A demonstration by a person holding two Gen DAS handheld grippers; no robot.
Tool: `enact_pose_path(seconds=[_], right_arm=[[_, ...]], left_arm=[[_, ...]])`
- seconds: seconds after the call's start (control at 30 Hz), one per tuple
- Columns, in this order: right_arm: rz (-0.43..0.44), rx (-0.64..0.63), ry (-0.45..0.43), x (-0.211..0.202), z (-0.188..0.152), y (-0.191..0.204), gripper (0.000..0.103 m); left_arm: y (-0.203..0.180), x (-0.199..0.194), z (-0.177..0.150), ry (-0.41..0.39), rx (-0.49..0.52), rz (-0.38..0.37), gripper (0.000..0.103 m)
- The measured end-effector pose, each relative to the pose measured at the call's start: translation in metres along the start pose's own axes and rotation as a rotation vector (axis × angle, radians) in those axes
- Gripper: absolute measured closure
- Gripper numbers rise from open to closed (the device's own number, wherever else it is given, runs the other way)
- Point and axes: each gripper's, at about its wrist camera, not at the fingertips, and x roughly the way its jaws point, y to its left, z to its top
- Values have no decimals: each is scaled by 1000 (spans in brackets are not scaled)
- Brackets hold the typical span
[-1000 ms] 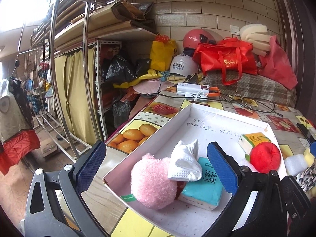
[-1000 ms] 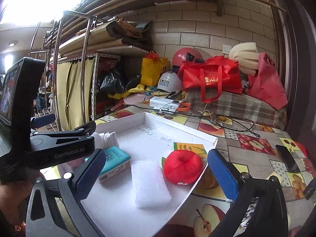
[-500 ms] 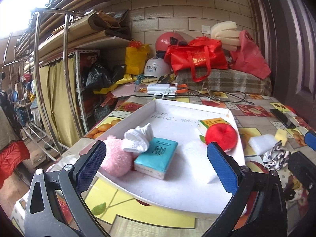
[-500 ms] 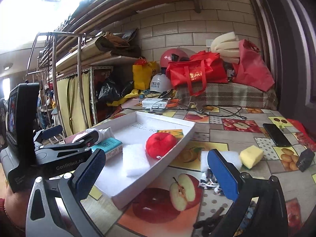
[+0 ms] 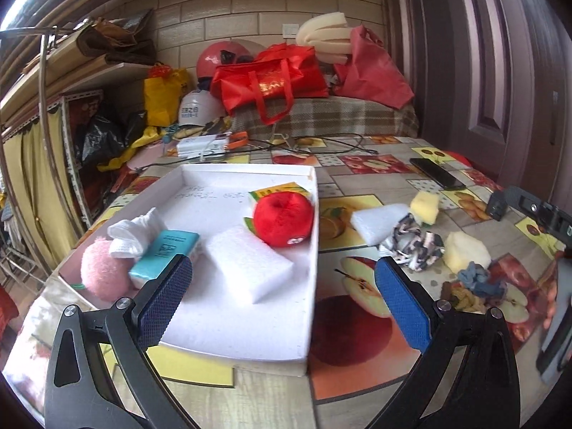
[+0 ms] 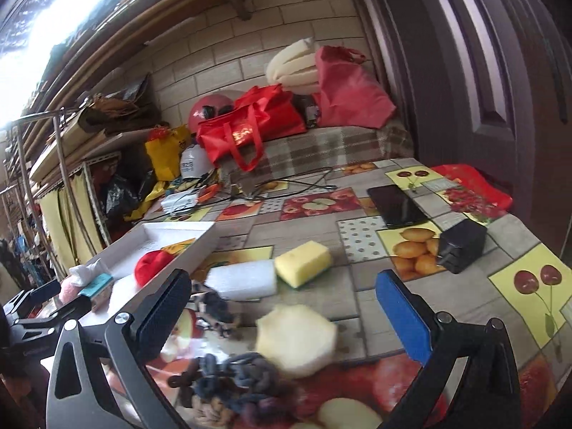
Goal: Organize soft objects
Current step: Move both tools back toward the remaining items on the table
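Note:
A white tray [image 5: 250, 336] holds a pink pompom [image 5: 102, 271], a white cloth [image 5: 134, 232], a teal tissue pack [image 5: 164, 254], a white foam block [image 5: 250, 264] and a red plush apple [image 5: 282, 218]. My left gripper [image 5: 282, 300] is open and empty above the tray's near right edge. On the table to the tray's right lie a white foam pad [image 6: 241, 279], a yellow sponge [image 6: 304, 262], a patterned cloth [image 6: 214, 309], a pale round sponge [image 6: 296, 339] and a knotted rope [image 6: 232, 382]. My right gripper [image 6: 282, 304] is open and empty above them.
A black phone [image 6: 397, 205] and a black charger block [image 6: 461, 250] lie on the fruit-print tablecloth [image 6: 357, 307] to the right. Red bags [image 5: 271, 82], helmets and cables crowd the far end. A brown door [image 6: 482, 71] stands on the right, shelves on the left.
Both grippers have swung to the right. The left view moved from the tray's left end to its right edge. The right view left the tray and now faces the loose items.

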Motion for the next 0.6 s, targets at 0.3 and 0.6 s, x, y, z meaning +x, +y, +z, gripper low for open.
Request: enact_pose_path(seconds=[0.3, 0.6], right_arm=[[-100, -12, 44, -13, 4, -49, 0], [-107, -49, 50, -12, 3, -38, 0]], left_arm=[[-56, 13, 1, 102, 63, -169, 0], [-67, 38, 1, 210, 50, -102, 0]])
